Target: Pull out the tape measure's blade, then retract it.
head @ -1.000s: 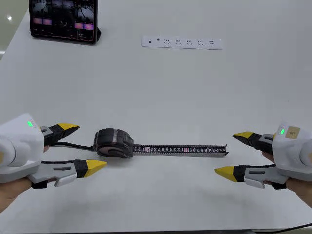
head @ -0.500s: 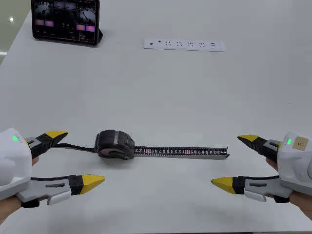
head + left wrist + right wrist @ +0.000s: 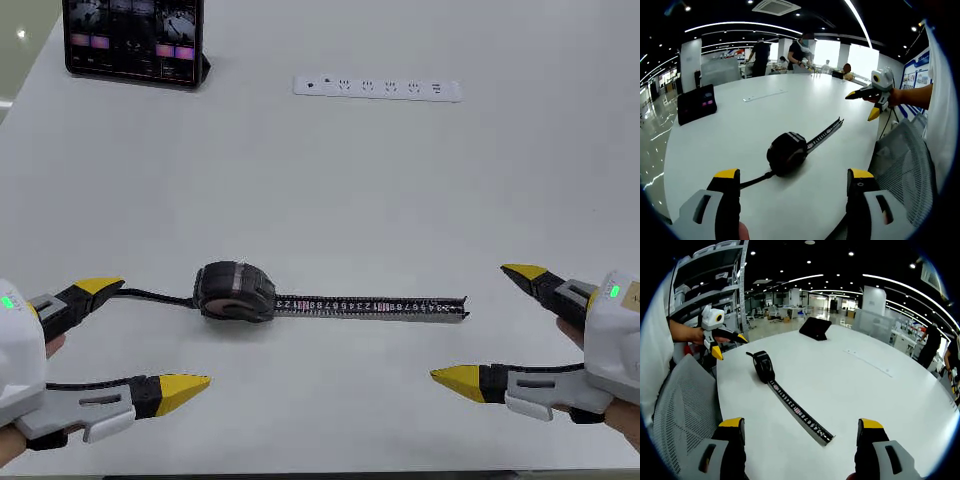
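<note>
So the tape measure [image 3: 234, 292] is sitting flat on the white table [image 3: 330, 180], and I'll use its black case as my reference for everything else. The blade [image 3: 370, 306] is pulled out a fair way, running from the case toward the person's right and lying flat on the surface, with the little end hook [image 3: 464, 308] at the far end from the case. A thin black strap [image 3: 155, 296] trails off the opposite side of the case.

My guess on handling: the case looks chunky and dense for its size, with rounded, maybe rubbery sides, so it should take a firm pinch across its width. The blade is thin steel, stiff along its curl but easy to kink, slick, and spring-loaded. I'd take it by the hook end, not mid-span, and expect it to snap back fast once it's released.

The left gripper [image 3: 165, 332] hangs just off the strap side of the case, jaws spread wide with nothing between them, the upper tip near the strap's end. The right gripper [image 3: 468, 322] sits beyond the hook, on the blade side of the case, also gaping and empty.

Well behind the case there's a white power strip [image 3: 378, 88] and a propped tablet [image 3: 133, 40].
</note>
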The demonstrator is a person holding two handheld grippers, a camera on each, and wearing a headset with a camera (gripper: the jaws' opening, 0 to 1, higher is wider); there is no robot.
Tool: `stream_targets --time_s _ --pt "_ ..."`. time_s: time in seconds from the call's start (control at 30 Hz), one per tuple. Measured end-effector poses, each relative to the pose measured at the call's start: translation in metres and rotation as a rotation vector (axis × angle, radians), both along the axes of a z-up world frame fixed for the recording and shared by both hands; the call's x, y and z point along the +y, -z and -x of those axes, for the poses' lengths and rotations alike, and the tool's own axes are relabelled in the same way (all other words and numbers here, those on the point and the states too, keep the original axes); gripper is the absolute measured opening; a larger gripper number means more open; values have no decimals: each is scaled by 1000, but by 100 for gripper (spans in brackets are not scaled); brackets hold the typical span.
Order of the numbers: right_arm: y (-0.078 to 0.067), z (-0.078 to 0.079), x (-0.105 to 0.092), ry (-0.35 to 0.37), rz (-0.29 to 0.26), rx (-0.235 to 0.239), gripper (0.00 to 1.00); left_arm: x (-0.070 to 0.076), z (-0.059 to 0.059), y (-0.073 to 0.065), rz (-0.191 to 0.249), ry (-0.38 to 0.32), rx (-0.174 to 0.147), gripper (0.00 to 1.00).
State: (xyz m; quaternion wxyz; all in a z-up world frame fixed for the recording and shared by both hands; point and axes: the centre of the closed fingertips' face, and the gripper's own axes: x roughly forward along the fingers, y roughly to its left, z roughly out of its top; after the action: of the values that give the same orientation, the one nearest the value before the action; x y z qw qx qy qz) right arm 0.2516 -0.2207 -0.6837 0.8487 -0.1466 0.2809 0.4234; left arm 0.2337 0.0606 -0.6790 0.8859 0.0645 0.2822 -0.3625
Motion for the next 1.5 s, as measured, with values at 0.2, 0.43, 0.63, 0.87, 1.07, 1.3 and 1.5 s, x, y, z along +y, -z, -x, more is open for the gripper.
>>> stream_targets --time_s 0.2,0.43,0.63,0.87,1.07,1.3,1.5 --pt "-3 5 -3 -3 5 -7 93 2 4 -1 0 -5 -1 89" --pt "-7 11 -5 6 -29 3 96 5 8 -5 -2 -11 -14 90" --pt "-6 17 -9 16 -48 4 96 7 12 -5 -3 -18 -17 93" --pt "-10 26 -9 32 -65 2 95 10 20 -6 10 -31 -2 95" --pt "-13 33 -8 47 -72 0 95 15 23 -10 14 -49 -2 96" --pt "-12 37 -8 54 -75 4 96 18 25 -10 30 -70 3 97" --pt "-9 37 -7 50 -72 8 96 17 27 -7 36 -76 17 96"
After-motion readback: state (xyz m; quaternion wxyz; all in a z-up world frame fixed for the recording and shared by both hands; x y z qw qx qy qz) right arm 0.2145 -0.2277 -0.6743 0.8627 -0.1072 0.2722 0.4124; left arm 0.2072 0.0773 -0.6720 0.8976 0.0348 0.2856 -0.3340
